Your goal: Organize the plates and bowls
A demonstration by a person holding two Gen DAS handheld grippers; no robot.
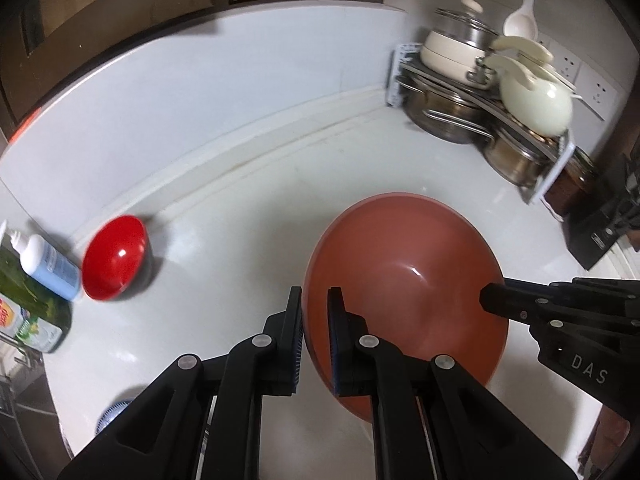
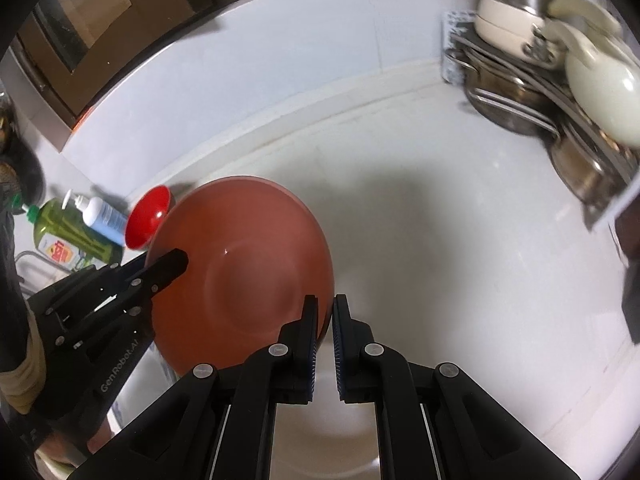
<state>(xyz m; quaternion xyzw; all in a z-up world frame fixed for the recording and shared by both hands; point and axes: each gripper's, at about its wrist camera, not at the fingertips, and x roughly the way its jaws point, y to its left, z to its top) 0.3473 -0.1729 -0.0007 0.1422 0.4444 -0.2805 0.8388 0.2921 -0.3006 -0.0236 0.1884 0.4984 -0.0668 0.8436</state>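
A wide terracotta bowl hangs above the white counter, held by both grippers at opposite rims. My left gripper is shut on its left rim, one finger inside and one outside. My right gripper is shut on the right rim of the same bowl. In the left wrist view, the right gripper reaches in from the right onto the far rim. In the right wrist view, the left gripper shows at the opposite edge. A small red bowl stands tilted by the back wall, to the left.
A metal rack with steel pots and cream pans fills the back right corner. A white-blue pump bottle and a green dish soap bottle lie at the left. A blue-patterned dish peeks out under the left gripper. A black box stands at the right.
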